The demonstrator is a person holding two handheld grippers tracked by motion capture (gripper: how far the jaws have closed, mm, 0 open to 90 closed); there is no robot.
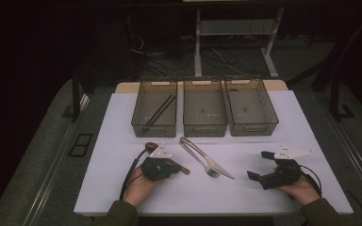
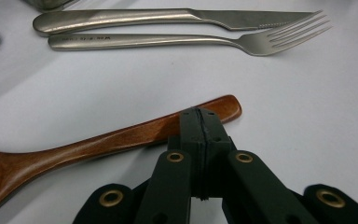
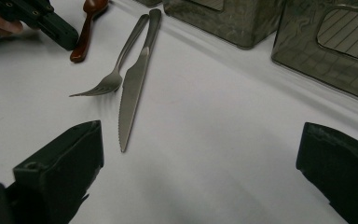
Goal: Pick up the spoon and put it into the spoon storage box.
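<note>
A brown wooden spoon (image 1: 151, 147) lies on the white table at the left, its handle end (image 2: 121, 137) just past my left gripper's tip. My left gripper (image 1: 178, 167) hovers low over that handle with its jaws pressed together (image 2: 199, 117) and nothing between them. A steel knife (image 1: 219, 168) and fork (image 1: 194, 154) lie side by side in the middle, pointing to the front right. My right gripper (image 1: 259, 165) rests at the right, open wide (image 3: 200, 149), with the knife (image 3: 133, 84) and fork (image 3: 116, 70) ahead of it.
Three translucent grey bins stand in a row at the back: the left bin (image 1: 141, 117) holds black chopsticks (image 1: 160, 110), while the middle bin (image 1: 205, 127) and right bin (image 1: 268, 117) have nothing showing in them. The table (image 1: 217, 197) ends close to my hands.
</note>
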